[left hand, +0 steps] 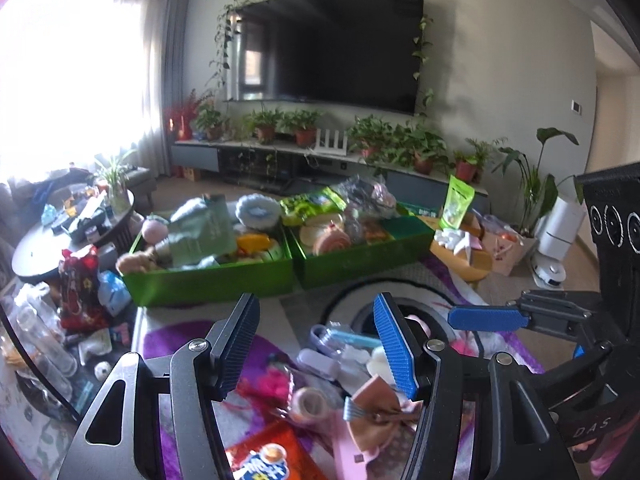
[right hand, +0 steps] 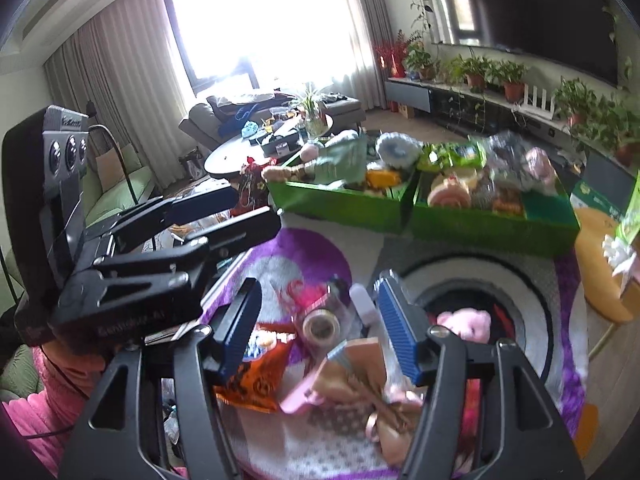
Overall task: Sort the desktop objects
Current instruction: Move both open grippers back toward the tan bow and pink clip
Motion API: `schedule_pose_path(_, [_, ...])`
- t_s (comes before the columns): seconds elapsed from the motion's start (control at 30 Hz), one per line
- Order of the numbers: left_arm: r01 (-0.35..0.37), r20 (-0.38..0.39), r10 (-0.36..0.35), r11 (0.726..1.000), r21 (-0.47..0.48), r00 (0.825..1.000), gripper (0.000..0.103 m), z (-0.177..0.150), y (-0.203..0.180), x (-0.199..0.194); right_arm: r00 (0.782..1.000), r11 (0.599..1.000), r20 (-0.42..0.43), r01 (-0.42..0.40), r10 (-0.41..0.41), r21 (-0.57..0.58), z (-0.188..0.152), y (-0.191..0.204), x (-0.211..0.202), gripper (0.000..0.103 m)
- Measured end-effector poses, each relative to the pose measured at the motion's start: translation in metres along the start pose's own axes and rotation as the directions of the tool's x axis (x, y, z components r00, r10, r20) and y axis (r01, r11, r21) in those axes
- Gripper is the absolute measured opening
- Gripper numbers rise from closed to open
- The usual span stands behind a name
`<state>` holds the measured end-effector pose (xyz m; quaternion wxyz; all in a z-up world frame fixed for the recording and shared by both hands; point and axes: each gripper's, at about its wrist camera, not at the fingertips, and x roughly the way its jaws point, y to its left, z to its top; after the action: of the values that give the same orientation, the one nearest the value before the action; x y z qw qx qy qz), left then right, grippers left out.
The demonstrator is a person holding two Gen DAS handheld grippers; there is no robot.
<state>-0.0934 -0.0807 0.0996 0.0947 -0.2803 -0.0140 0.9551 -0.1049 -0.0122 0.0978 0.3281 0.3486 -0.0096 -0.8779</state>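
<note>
Left tongs (left hand: 320, 344) marked "DAS", tongs body "Gentlebot AI", blurred snack packet (right hand: 256, 384)

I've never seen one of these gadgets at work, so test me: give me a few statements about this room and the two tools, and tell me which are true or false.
1. Two green bins stand side by side, both full of things. True.
2. The left gripper is clamped on the roll of tape. False: its fingers stand apart with nothing gripped; the tape lies on the mat below.
3. The television on the wall is showing a programme. False: its screen is dark.
4. Potted plants line the shelf under the television. True.
5. The right gripper holds the pink plush toy. False: it is open and empty; the toy lies beyond it.
</note>
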Motion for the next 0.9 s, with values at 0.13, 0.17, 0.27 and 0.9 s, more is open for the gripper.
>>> schedule_pose_path(0.13, [0.010, -0.032, -0.010, 1.000, -0.011, 0.999, 0.060, -0.012, -0.004, 0.007, 1.000, 0.999, -0.022, -0.013, 0.014, 0.041, -0.016, -0.010, 0.001, 0.061])
schedule_pose_path(0.17, [0.012, -0.039, -0.013, 1.000, -0.012, 0.999, 0.060, -0.015, -0.006, 0.008, 0.999, 0.999, -0.027, -0.016, 0.017, 0.048, -0.018, -0.012, 0.002, 0.061])
schedule_pose_path(0.27, [0.025, -0.066, -0.027, 0.999, -0.023, 0.997, 0.060, -0.026, -0.009, 0.013, 0.999, 0.998, -0.045, -0.021, 0.024, 0.065, -0.029, -0.018, 0.007, 0.061])
schedule_pose_path(0.9, [0.121, -0.230, -0.132, 0.991, -0.059, 0.964, 0.060, -0.111, -0.019, 0.035, 0.980, 0.995, -0.198, -0.007, 0.026, 0.097, -0.098, -0.045, 0.043, 0.043])
